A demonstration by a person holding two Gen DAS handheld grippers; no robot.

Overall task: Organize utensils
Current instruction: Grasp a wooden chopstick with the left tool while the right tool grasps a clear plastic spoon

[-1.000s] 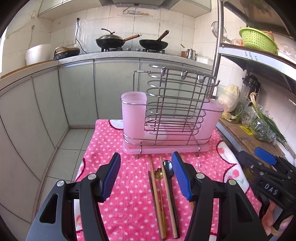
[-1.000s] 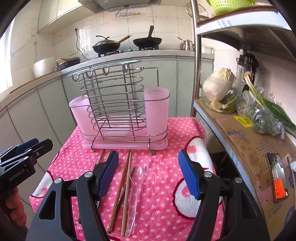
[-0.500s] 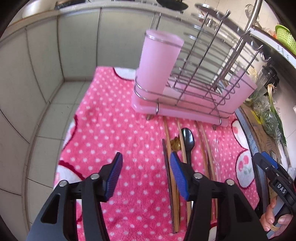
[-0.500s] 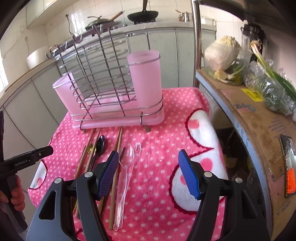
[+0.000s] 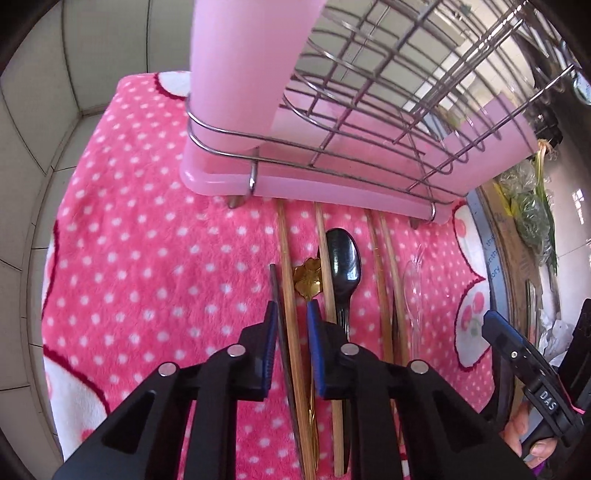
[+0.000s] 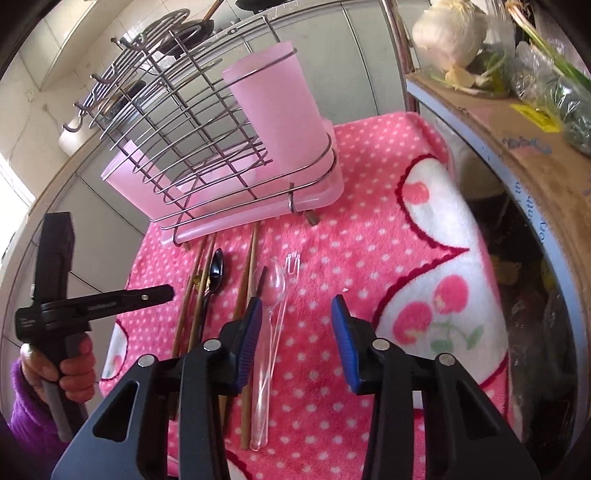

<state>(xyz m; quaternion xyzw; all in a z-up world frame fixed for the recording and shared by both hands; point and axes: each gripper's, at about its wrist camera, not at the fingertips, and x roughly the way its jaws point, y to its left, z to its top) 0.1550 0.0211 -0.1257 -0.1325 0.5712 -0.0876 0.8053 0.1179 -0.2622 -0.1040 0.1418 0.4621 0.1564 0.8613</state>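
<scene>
Several utensils lie side by side on a pink dotted cloth [image 5: 147, 280]: wooden chopsticks [image 5: 286, 266], a dark thin stick [image 5: 275, 291], a gold flower-headed utensil [image 5: 309, 282], a black spoon [image 5: 341, 266], and a clear plastic spoon [image 6: 275, 286] and fork [image 6: 291, 260]. A wire rack with pink cups [image 5: 258, 92] stands behind them, and shows in the right wrist view [image 6: 221, 147]. My left gripper [image 5: 291, 317] is low over the cloth, its fingers narrowed around a wooden chopstick and the dark stick. My right gripper [image 6: 295, 310] is open above the cloth beside the clear spoon.
A shelf [image 6: 517, 140] with cardboard, a cabbage [image 6: 448, 26] and green vegetables [image 6: 554, 74] runs along the right. Grey cabinets [image 5: 55, 74] and floor lie left of the table edge. The right gripper shows in the left wrist view [image 5: 517, 354].
My left gripper dropped down to the utensils and narrowed its fingers around a wooden chopstick. My right gripper lowered and tilted toward the cloth, staying open.
</scene>
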